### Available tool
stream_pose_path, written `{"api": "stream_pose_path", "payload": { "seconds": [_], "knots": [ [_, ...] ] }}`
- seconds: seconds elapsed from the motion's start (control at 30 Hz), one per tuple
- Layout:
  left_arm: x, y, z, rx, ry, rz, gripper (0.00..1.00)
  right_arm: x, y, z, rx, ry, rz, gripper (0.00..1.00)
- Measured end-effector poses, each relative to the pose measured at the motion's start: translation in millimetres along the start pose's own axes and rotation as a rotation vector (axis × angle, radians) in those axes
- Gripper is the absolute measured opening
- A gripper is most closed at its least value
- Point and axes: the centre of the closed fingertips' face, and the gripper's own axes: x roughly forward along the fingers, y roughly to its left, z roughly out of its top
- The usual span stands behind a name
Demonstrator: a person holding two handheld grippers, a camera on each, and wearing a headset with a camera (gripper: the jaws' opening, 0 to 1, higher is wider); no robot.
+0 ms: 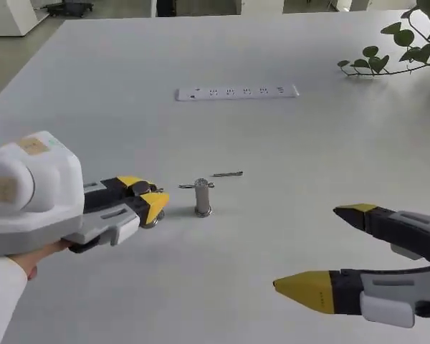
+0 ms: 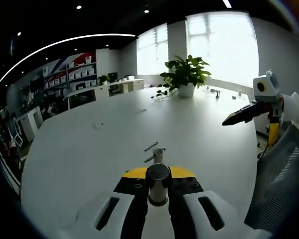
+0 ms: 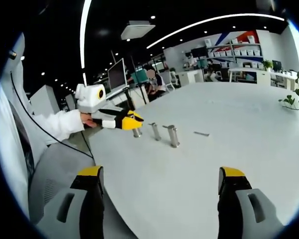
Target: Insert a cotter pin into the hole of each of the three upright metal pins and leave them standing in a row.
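Table (image 1: 272,136): white and wide, with a power strip (image 1: 236,92) far across it and plant leaves (image 1: 401,50) at the far right.
Right gripper (image 1: 306,247): hung over the near right, jaws wide apart.
Left gripper (image 1: 149,197): near left, jaws clamped on a metal pin (image 2: 158,181) standing on the table.
Second metal pin (image 1: 203,198): upright just right of the left gripper, with a cotter pin (image 1: 186,186) through its top.
Loose cotter pin (image 1: 227,173): lay flat just beyond the second metal pin.

Left gripper (image 1: 155,195) hides one metal pin (image 2: 158,178) (mostly).
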Motion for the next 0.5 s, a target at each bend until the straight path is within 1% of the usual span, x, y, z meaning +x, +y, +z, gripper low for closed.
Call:
{"api": "stream_pose_path", "payload": {
  "seconds": [0.1,0.17,0.23,0.33,0.5],
  "knots": [
    [5.2,-5.9,-7.4,0.0,0.012,-0.009,0.12,1.6,1.1,-1.6,-0.002,0.004,0.003,0.93],
    [8.9,-8.1,-14.1,-0.021,0.028,-0.004,0.12,2.8,2.6,-2.8,0.0,0.007,0.009,0.93],
    [12.3,-9.3,-19.8,-0.055,0.039,0.004,0.12,3.8,3.5,-3.8,0.001,0.009,0.012,0.93],
    [16.0,-11.4,-23.7,-0.058,0.041,0.011,0.12,4.8,4.4,-4.6,0.0,0.013,0.015,0.93],
    [22.8,-13.2,-27.5,-0.091,0.045,0.017,0.12,6.3,3.5,-7.2,0.004,0.02,0.013,0.93]
  ]
}}
